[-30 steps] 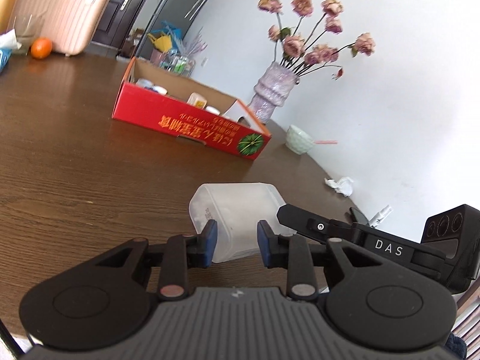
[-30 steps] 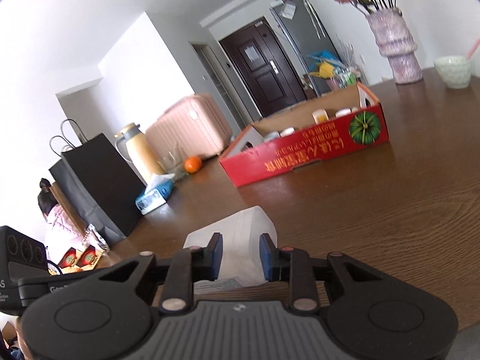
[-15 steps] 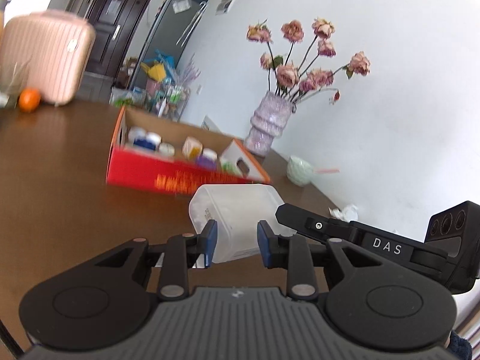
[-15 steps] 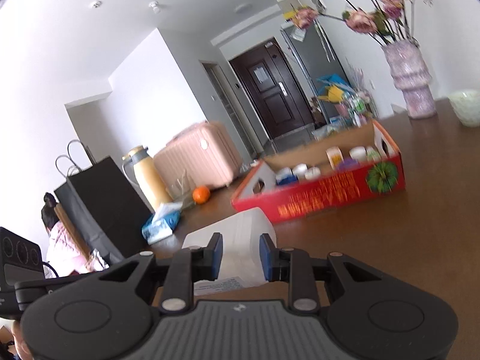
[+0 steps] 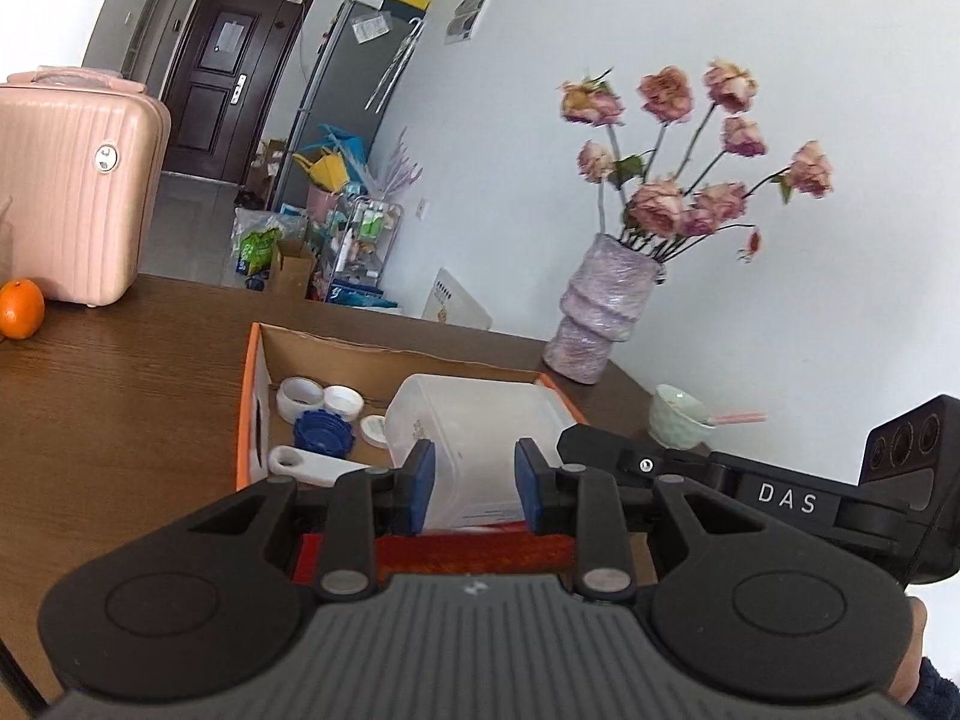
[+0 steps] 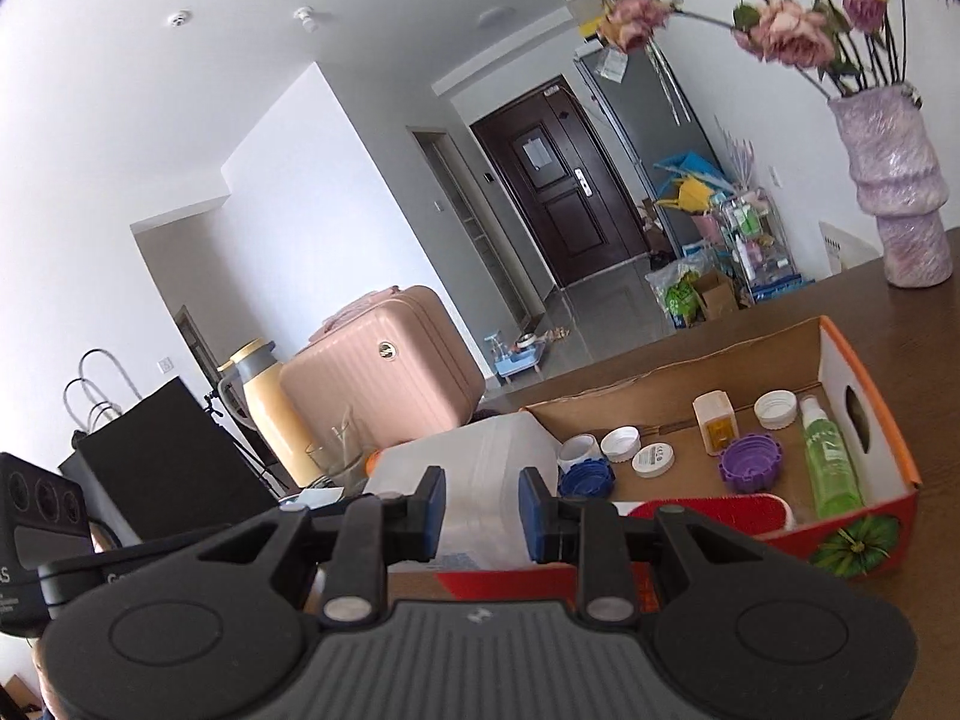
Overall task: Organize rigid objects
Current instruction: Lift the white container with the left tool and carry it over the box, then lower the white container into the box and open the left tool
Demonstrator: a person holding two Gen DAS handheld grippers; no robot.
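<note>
A translucent white plastic container (image 5: 474,438) hangs over the open red cardboard box (image 5: 255,396), held from both ends. My left gripper (image 5: 474,492) is shut on one end of the container. My right gripper (image 6: 480,510) is shut on the other end of the container (image 6: 474,480). In the box (image 6: 864,420) lie several caps, among them a blue cap (image 5: 321,429) and a purple cap (image 6: 750,465), plus a green spray bottle (image 6: 831,468), a small yellow bottle (image 6: 714,423) and a white-handled red brush (image 6: 714,510).
A purple vase of dried roses (image 5: 600,324) and a pale green bowl (image 5: 678,426) stand on the brown table beyond the box. A pink suitcase (image 5: 66,192), an orange (image 5: 21,309), a yellow thermos (image 6: 270,414) and a black bag (image 6: 168,462) stand on the left.
Both grippers have carried the container up off the table and forward to above the red box. The box's inside has come into view.
</note>
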